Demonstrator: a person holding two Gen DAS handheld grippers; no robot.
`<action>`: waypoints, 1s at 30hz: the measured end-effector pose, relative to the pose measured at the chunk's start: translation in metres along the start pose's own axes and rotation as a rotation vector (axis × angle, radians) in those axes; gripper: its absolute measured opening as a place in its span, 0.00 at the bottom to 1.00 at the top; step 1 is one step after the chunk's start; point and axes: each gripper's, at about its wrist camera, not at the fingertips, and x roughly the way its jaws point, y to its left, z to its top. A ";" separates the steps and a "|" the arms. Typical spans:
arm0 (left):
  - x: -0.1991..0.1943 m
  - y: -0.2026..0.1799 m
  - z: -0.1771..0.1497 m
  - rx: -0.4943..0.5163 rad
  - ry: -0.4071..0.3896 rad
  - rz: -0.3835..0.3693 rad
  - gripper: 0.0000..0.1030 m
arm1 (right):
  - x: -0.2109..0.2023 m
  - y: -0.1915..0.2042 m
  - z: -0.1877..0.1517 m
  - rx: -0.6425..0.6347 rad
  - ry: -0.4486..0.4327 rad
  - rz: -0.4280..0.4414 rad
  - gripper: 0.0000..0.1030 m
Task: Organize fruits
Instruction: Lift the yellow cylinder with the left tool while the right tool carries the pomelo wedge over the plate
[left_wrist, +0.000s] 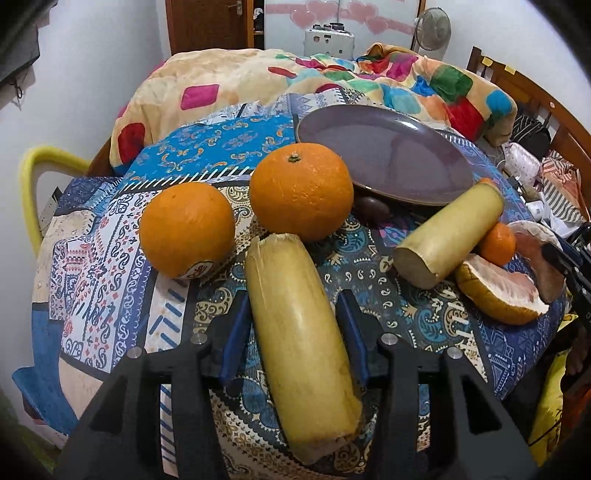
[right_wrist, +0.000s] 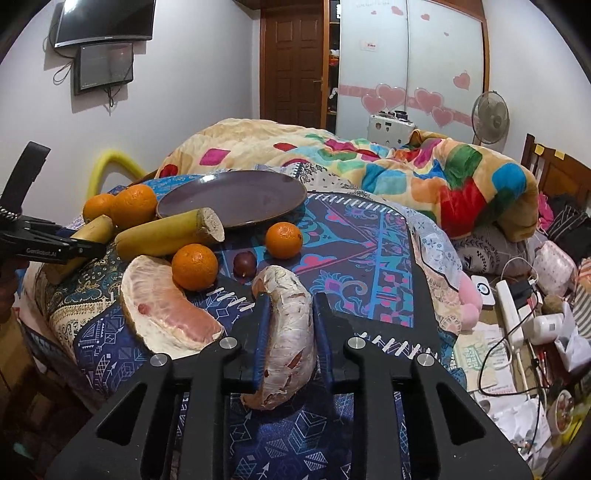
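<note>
My left gripper (left_wrist: 293, 308) is shut on a pale yellow sugarcane piece (left_wrist: 299, 325) that lies lengthwise between its blue pads. Two big oranges (left_wrist: 188, 229) (left_wrist: 301, 190) sit just beyond it, and a brown-purple plate (left_wrist: 384, 155) stands farther back. A second cane piece (left_wrist: 448, 236) lies to the right. My right gripper (right_wrist: 288, 310) is shut on a peeled pomelo wedge (right_wrist: 290, 334). A second pomelo wedge (right_wrist: 168, 314) lies to its left, with small oranges (right_wrist: 194, 266) (right_wrist: 283, 240) and a dark plum (right_wrist: 244, 263) beyond. The plate (right_wrist: 232, 199) stands behind them.
The fruit lies on a table with a patterned blue cloth (left_wrist: 110, 258). A colourful blanket (right_wrist: 406, 173) is heaped on the bed behind. A yellow chair back (left_wrist: 33, 177) stands at the left. Cables and clutter (right_wrist: 524, 314) lie at the right.
</note>
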 end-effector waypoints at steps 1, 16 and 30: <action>0.000 0.001 0.000 -0.004 -0.001 -0.003 0.46 | 0.000 0.000 0.000 0.003 0.000 0.002 0.20; -0.043 -0.009 -0.001 0.038 -0.103 -0.037 0.37 | -0.019 0.001 0.014 -0.008 -0.064 -0.009 0.20; -0.082 -0.022 0.036 0.071 -0.255 -0.075 0.37 | -0.025 0.003 0.051 -0.017 -0.170 -0.027 0.20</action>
